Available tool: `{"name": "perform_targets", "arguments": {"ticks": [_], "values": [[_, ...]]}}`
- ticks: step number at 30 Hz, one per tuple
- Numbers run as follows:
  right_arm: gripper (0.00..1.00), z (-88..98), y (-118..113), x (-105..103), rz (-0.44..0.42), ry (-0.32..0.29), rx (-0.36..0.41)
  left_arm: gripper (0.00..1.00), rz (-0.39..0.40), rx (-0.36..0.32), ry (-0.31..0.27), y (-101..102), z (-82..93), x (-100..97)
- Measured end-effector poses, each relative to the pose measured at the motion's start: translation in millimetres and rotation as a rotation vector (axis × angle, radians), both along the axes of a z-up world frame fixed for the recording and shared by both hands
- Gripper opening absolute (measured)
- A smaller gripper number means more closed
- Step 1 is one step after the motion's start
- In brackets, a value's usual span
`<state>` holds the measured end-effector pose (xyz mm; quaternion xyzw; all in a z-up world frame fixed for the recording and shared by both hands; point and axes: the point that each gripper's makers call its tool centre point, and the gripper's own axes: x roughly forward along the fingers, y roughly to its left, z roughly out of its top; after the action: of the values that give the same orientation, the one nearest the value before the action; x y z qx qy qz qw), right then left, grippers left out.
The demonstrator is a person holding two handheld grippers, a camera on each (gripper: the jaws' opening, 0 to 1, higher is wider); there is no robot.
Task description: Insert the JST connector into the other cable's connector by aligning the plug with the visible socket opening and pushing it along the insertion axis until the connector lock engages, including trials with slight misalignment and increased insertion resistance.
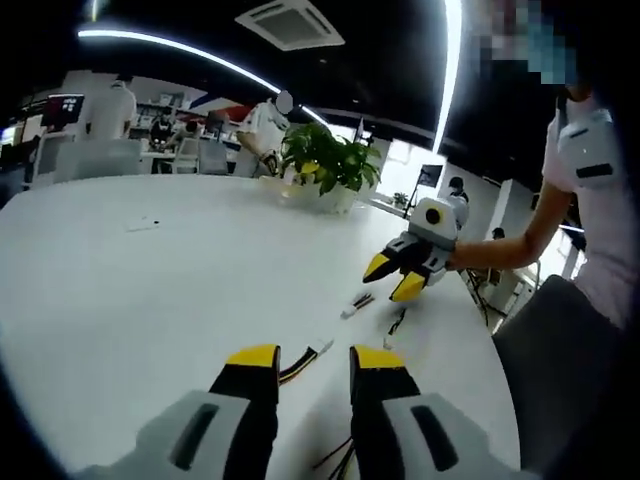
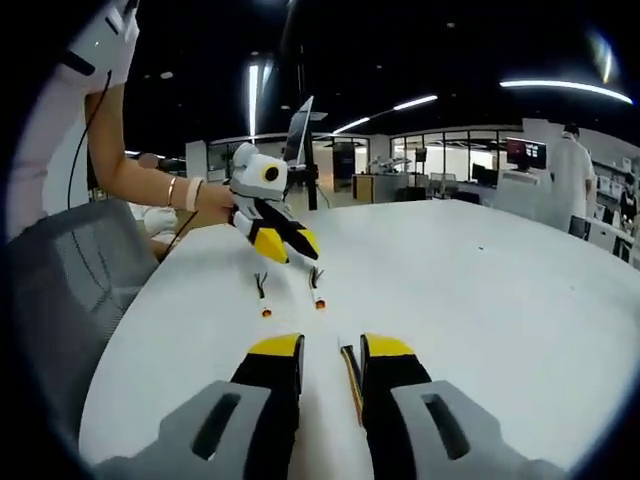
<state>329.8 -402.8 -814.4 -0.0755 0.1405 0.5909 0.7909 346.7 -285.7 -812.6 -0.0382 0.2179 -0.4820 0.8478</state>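
Two grippers spread, empty: left gripper has cable w/ connector lying just ahead btwn jaws, axis running toward right gripper, hovering near 2nd connector.

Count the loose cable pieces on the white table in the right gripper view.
3. One cable lies between the open jaws of the right gripper. Two short cables, one beside the other, lie near the left gripper. The jaws may hide more.

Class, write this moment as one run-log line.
stage: pre-grasp | left tongs: open | right tongs: open | cables: loose on white table, connectors unmated
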Motion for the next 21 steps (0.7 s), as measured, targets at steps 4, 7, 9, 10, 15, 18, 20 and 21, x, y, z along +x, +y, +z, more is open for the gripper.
{"name": "perform_targets", "arguments": {"ticks": [4, 7, 9, 10, 15, 18, 20, 21], "values": [[0.18, -12.3, -1, 5, -0.011, 0.014, -0.028, 0.22, -0.008, -0.003, -0.007, -2, -0.8, 1.2], [0.18, -14.7, 0, 5, -0.003, 0.004, -0.038, 0.22, -0.017, -0.003, -0.025, -4, -0.9, 3.9], [0.18, -14.5, 1, 5, 0.005, 0.0, -0.033, 0.21, -0.026, 0.003, -0.037, -5, -2.5, 6.4], [0.18, -15.0, 2, 5, 0.007, -0.001, -0.032, 0.2, -0.028, 0.004, -0.037, -5, -4.0, 8.6], [0.17, -14.4, 4, 12, -0.004, 0.0, -0.008, 0.19, -0.051, -0.024, -0.047, -12, -4.0, 11.1], [0.15, -12.1, 6, 16, -0.013, 0.015, 0.026, 0.19, -0.078, -0.055, -0.058, -18, -2.8, 11.5], [0.15, -12.4, 7, 16, -0.007, 0.012, 0.034, 0.19, -0.096, -0.082, -0.061, -19, -2.7, 13.8], [0.15, -12.8, 8, 16, 0.0, 0.014, 0.037, 0.19, -0.101, -0.086, -0.059, -19, -3.3, 14.5]]}}
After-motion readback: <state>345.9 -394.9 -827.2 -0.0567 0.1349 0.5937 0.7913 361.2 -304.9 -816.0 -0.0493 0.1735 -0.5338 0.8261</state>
